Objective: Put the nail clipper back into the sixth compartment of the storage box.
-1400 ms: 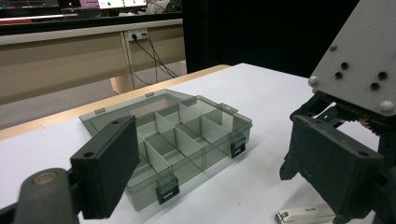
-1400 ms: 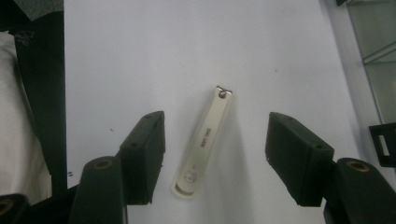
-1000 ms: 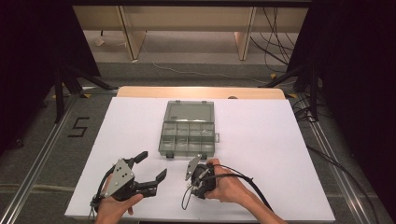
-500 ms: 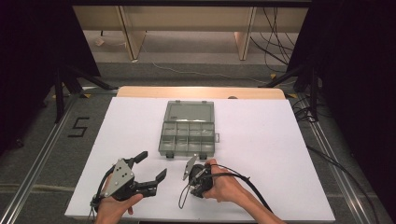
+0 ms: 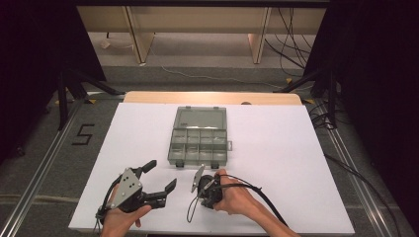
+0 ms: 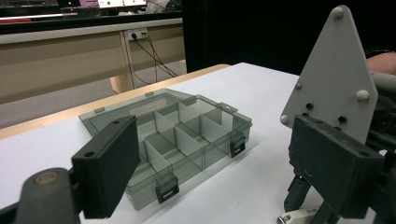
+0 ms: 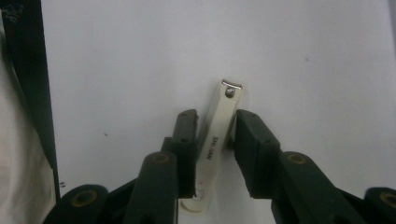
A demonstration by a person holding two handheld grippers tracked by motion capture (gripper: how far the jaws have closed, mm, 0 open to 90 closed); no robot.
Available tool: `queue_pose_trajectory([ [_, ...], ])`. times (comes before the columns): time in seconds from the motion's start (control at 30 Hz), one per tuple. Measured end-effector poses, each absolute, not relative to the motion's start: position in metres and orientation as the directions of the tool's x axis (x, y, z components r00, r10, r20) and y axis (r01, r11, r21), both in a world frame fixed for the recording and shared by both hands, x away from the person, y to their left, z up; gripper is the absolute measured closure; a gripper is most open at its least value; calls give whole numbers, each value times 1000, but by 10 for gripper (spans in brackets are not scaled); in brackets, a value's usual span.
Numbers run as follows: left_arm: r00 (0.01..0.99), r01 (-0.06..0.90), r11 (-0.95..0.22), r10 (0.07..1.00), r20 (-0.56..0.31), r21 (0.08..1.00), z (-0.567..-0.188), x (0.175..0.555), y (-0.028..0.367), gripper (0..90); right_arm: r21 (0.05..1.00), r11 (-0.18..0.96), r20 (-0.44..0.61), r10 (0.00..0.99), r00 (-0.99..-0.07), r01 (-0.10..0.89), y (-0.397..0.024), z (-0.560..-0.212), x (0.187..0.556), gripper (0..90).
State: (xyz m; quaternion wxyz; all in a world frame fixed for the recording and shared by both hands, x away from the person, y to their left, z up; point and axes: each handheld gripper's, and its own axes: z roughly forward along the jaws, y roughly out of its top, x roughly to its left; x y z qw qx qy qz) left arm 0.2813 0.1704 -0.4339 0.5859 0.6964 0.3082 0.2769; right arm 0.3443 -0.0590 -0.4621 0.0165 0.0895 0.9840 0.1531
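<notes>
A silver nail clipper (image 7: 221, 127) lies on the white table top (image 5: 276, 148), slightly tilted. My right gripper (image 7: 217, 115) points straight down at it, jaws pressed against both of its sides. From above, the right gripper (image 5: 203, 192) is near the table's front edge, held in a hand. My left gripper (image 5: 161, 174) rests to its left, open and holding nothing. An empty, smoky clear organizer box (image 5: 197, 147) with its lid folded back sits mid-table. The left gripper (image 6: 215, 135) faces the box (image 6: 182, 140), with the right gripper's grey plate (image 6: 334, 74) close on the right.
The white sheet covers a wooden table whose far edge (image 5: 212, 97) shows beyond the box. Cables (image 5: 257, 197) trail from the right gripper along the forearm. A wooden bench (image 5: 197, 19) and floor cables lie past the table.
The right gripper has shifted slightly left and settled lower over the clipper. The left gripper and the box have stayed put.
</notes>
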Motion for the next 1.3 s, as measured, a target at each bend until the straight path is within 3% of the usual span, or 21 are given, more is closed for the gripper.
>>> queue_pose_trajectory([
  [0.23, 656, 105, -124, 754, 25, 987, -434, 281, 170, 158, 287, 948, -26, 148, -989, 135, -57, -461, 347, 766],
  [0.57, 656, 105, -119, 755, 21, 987, -434, 281, 171, 158, 291, 948, -53, 148, -988, 127, -57, -460, 345, 768],
  [1.03, 655, 104, -119, 755, 22, 987, -433, 281, 171, 158, 420, 892, -45, 207, -977, 170, -70, -442, 350, 769],
  [1.3, 656, 104, -119, 755, 22, 987, -433, 281, 171, 158, 541, 822, -72, 254, -964, 176, -81, -429, 358, 769],
])
